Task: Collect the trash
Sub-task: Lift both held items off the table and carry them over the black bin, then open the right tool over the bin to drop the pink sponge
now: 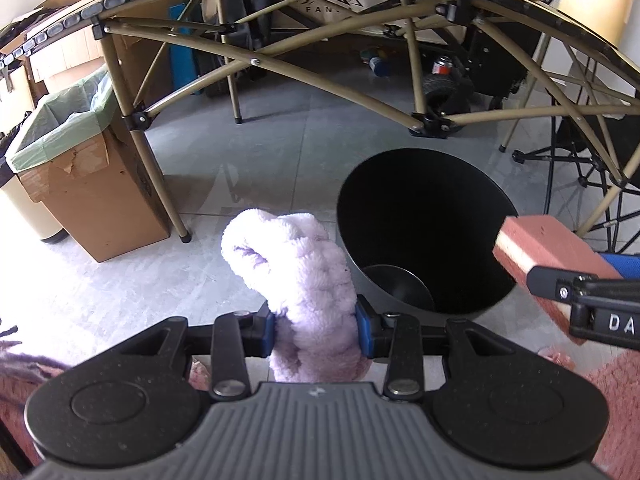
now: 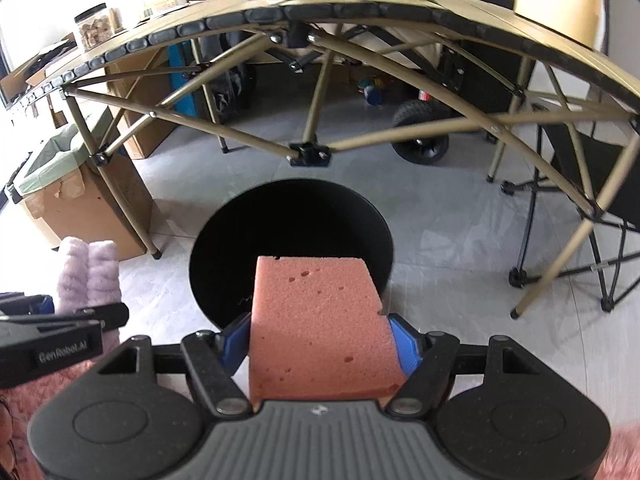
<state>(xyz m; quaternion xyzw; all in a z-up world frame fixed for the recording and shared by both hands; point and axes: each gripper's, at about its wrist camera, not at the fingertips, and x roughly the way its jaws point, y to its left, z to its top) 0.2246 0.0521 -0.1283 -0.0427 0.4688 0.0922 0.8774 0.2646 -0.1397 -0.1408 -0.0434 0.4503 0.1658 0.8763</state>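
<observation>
My left gripper [image 1: 316,330] is shut on a fluffy lilac cloth [image 1: 298,276], held above the floor just left of a black round bin [image 1: 424,224]. My right gripper [image 2: 320,340] is shut on a pink sponge [image 2: 316,320], held over the near rim of the same black bin [image 2: 292,216]. The sponge also shows at the right of the left wrist view [image 1: 544,248], at the bin's right rim. The lilac cloth shows at the left of the right wrist view [image 2: 88,276]. The bin's inside looks dark; only its bottom shows.
A folding table with tan metal legs [image 1: 140,120] spans above and behind the bin. A cardboard box lined with a green bag [image 1: 80,168] stands at the left. A black folding chair [image 2: 580,208] stands at the right. A pink rug [image 1: 616,392] lies beneath me.
</observation>
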